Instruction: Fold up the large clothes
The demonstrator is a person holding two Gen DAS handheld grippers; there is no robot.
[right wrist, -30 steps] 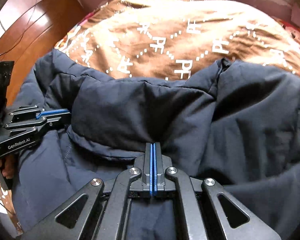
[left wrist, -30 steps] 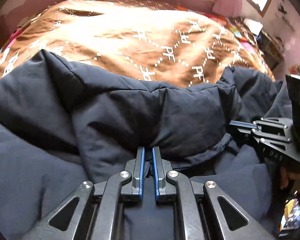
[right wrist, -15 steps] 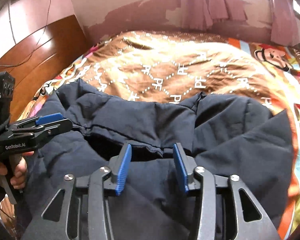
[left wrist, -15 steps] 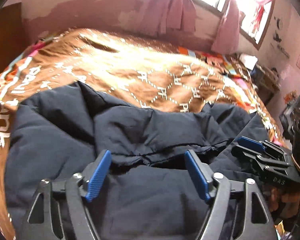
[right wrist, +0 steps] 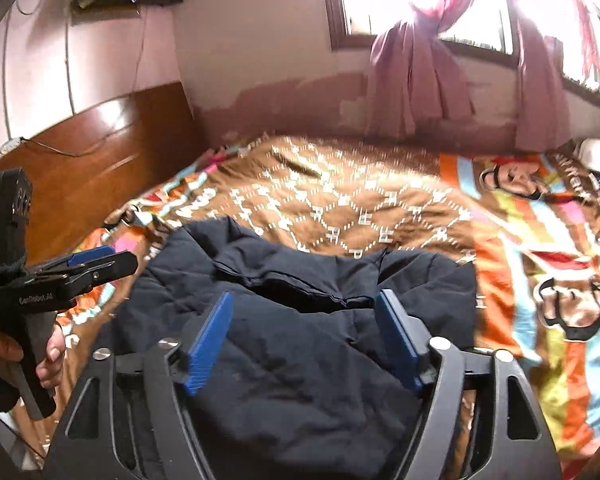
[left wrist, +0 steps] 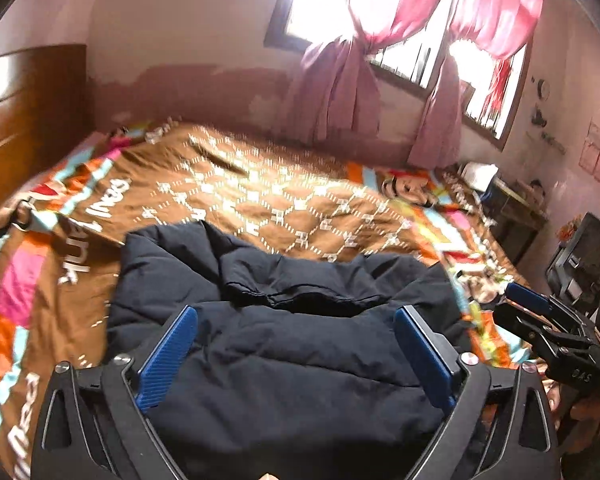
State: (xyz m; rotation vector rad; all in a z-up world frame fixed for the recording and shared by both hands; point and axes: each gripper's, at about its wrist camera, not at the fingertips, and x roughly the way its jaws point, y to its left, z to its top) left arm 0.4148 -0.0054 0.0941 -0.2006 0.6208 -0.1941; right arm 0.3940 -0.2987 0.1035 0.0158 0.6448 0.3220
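Observation:
A dark navy padded jacket [left wrist: 300, 364] [right wrist: 296, 364] lies folded on the bed, its upper layer doubled over the lower one. My left gripper [left wrist: 295, 311] hovers above the jacket's near part. Its jaws are opening wide and nothing is between the blue pads [left wrist: 168, 356]. My right gripper [right wrist: 304, 295] hangs over the same garment, also opening, with nothing gripped. Each gripper appears in the other's view: the right gripper [left wrist: 527, 300] at the right edge, the left gripper [right wrist: 112, 260] at the left edge, held by a hand [right wrist: 50, 356].
A brown patterned bedspread [left wrist: 268, 200] [right wrist: 339, 204] with orange cartoon borders covers the bed. A wooden headboard [right wrist: 100, 152] stands at the left. Pink curtains [left wrist: 339, 92] hang at the window on the far wall. A cluttered side table [left wrist: 511, 200] sits at the right.
Both grippers were shut on the jacket's folded edge. They have let go, opened wide, and risen back away from it. The jacket stays folded on the bed.

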